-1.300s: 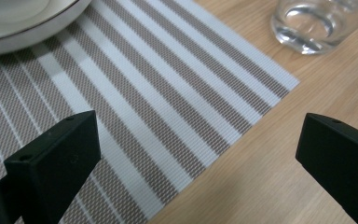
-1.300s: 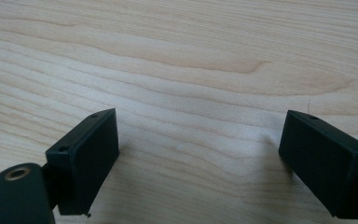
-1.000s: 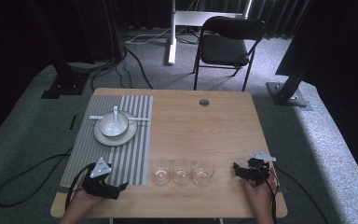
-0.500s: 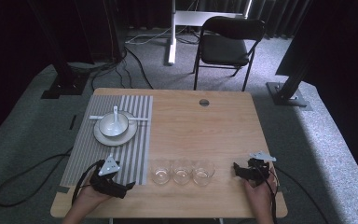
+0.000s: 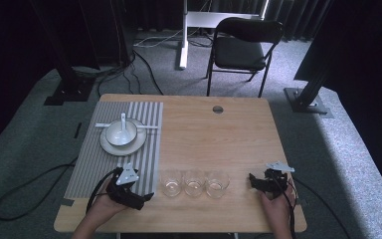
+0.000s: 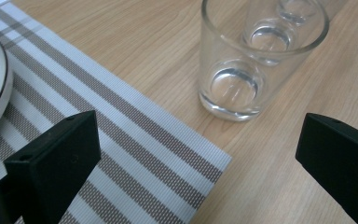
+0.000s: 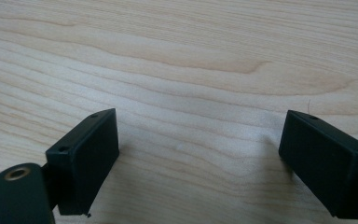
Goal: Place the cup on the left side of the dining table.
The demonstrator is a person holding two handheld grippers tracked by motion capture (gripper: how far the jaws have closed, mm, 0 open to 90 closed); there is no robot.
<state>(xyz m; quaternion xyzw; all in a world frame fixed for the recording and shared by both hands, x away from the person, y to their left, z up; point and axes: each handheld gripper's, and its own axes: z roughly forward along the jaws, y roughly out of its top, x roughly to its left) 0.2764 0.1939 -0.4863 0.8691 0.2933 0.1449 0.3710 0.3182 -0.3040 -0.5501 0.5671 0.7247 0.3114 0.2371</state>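
Three clear glasses stand in a row near the table's front edge: left glass (image 5: 171,182), middle glass (image 5: 194,183), right glass (image 5: 217,184). My left gripper (image 5: 146,198) sits on the striped placemat's (image 5: 99,164) front right corner, open, aimed at the left glass (image 6: 240,70) a short way ahead. My right gripper (image 5: 252,180) rests on bare wood to the right of the glasses, open and holding nothing; its jaws (image 7: 198,158) frame plain table.
A white bowl with a spoon (image 5: 121,132) sits on a plate (image 5: 110,146) at the placemat's far end. A round cable hole (image 5: 218,109) marks the table's far side. A black chair (image 5: 244,45) and stand bases lie beyond the table.
My left gripper has moved right along the front edge, from the placemat's middle to its right corner, closer to the left glass. The right gripper has stayed put.
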